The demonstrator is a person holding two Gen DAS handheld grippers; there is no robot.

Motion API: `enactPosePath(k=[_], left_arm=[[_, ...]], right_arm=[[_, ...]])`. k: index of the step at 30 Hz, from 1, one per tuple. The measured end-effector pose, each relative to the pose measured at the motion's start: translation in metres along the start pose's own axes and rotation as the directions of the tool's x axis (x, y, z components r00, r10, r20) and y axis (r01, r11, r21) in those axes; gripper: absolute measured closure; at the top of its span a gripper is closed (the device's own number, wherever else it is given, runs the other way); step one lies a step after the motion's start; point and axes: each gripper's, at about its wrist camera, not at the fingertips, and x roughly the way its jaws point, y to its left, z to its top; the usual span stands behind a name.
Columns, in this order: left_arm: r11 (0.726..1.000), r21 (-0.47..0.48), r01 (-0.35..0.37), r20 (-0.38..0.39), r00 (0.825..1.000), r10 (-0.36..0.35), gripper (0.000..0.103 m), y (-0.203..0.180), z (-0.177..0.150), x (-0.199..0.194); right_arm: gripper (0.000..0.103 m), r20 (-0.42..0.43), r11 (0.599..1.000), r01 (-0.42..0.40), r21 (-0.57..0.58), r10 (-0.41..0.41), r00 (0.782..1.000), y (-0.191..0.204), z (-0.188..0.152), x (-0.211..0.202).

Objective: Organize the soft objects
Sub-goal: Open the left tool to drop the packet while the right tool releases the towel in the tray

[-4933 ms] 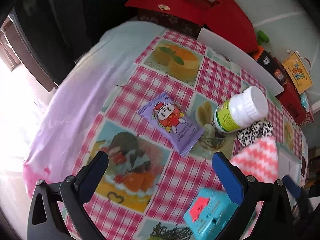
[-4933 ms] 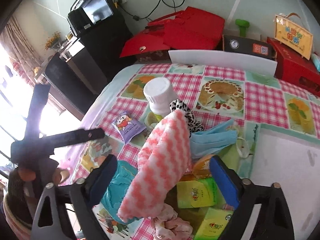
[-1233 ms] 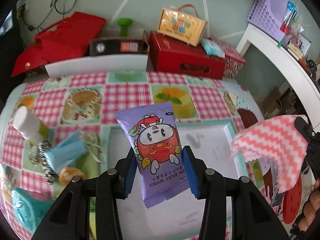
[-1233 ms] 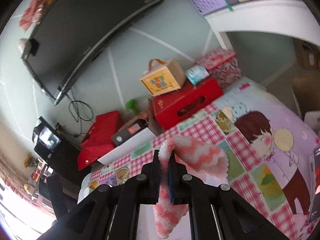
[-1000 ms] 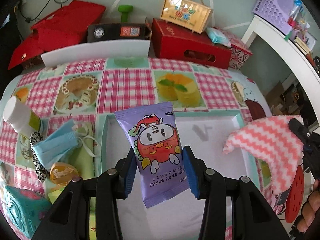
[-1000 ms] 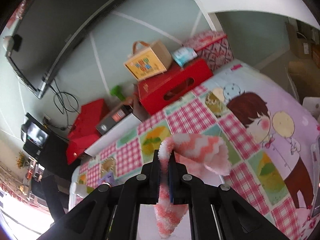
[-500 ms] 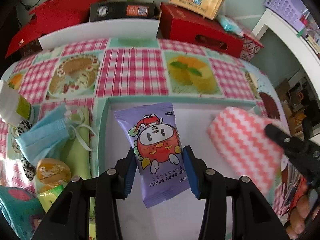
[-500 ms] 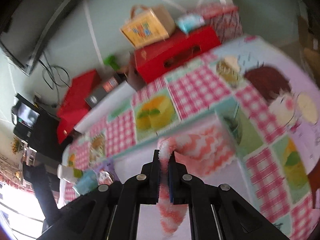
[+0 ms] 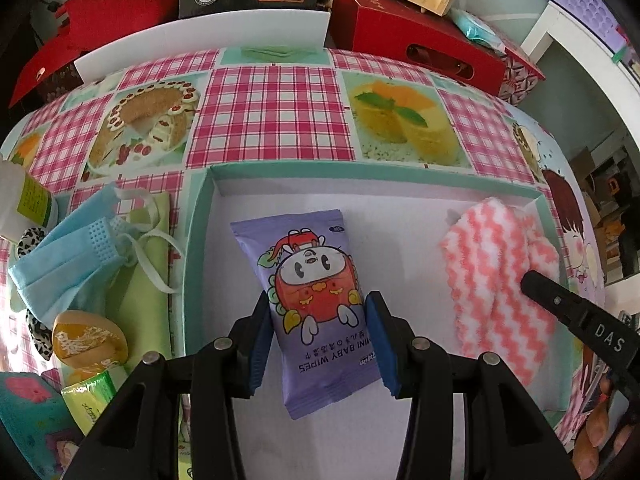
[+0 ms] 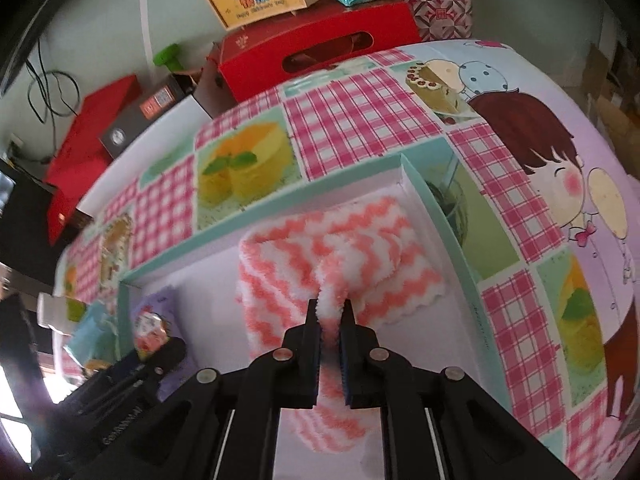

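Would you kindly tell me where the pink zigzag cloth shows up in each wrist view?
Left wrist: pink zigzag cloth at right, in the tray's far right corner.
Right wrist: centre, pinched by the right gripper.
Shared landmark: the red box behind the table.

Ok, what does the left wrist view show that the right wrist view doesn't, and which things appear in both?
Only the left wrist view shows the blue face mask and the orange round item beside the tray, clearly.

Only the right wrist view shows the right hand-held gripper pinching a fold of the pink zigzag cloth, and the cartoon girl print.

Both show the white tray, the cloth, the purple wipes pack and the red box.
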Motion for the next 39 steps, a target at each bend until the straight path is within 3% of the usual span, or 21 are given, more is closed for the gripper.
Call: enactPosePath(k=[8,12,20,22,26,28,30,37,39], left_arm=[[1.0,0.009,-0.009,-0.007,1.0,0.009,0.055,-0.003,0.0,0.001],[1.0,0.014,-0.015,0.007,1.0,0.015,0.042,-0.003,0.0,-0.005],[1.0,0.02,-0.02,0.041,0.999,0.019,0.038,-0.002,0.001,-0.021],[1.0,0.016,-0.026,0.047,0.999,0.025,0.024,0.0,0.001,-0.025],[0.998,0.005,-0.059,0.063,0.996,0.058,0.023,0.006,0.002,-0.034],[0.997,-0.003,-0.08,0.069,0.994,0.08,0.023,0.011,0.002,-0.037],[0.995,-0.017,-0.1,0.071,0.992,0.101,0.023,0.017,0.003,-0.038],[0.99,-0.065,-0.125,0.067,0.989,0.129,0.019,0.032,0.007,-0.038],[0.989,-0.074,-0.126,0.068,0.989,0.131,0.019,0.035,0.007,-0.039]], right_arm=[[0.093,-0.011,0.994,0.098,-0.047,-0.099,0.995,0.005,-0.001,0.001],[0.093,-0.001,0.984,0.155,-0.087,-0.156,0.988,0.011,-0.002,-0.004],[0.093,0.032,0.97,0.207,-0.125,-0.205,0.978,0.018,-0.002,-0.016],[0.092,0.039,0.966,0.219,-0.135,-0.216,0.976,0.02,-0.002,-0.019],[0.091,0.055,0.958,0.236,-0.161,-0.231,0.972,0.025,-0.003,-0.018],[0.087,0.046,0.956,0.241,-0.169,-0.237,0.97,0.027,-0.004,-0.015],[0.075,0.035,0.951,0.253,-0.179,-0.25,0.967,0.028,-0.006,-0.012],[0.053,0.031,0.934,0.277,-0.225,-0.277,0.96,0.034,-0.009,-0.006],[0.04,0.036,0.928,0.285,-0.239,-0.285,0.958,0.038,-0.009,-0.006]])
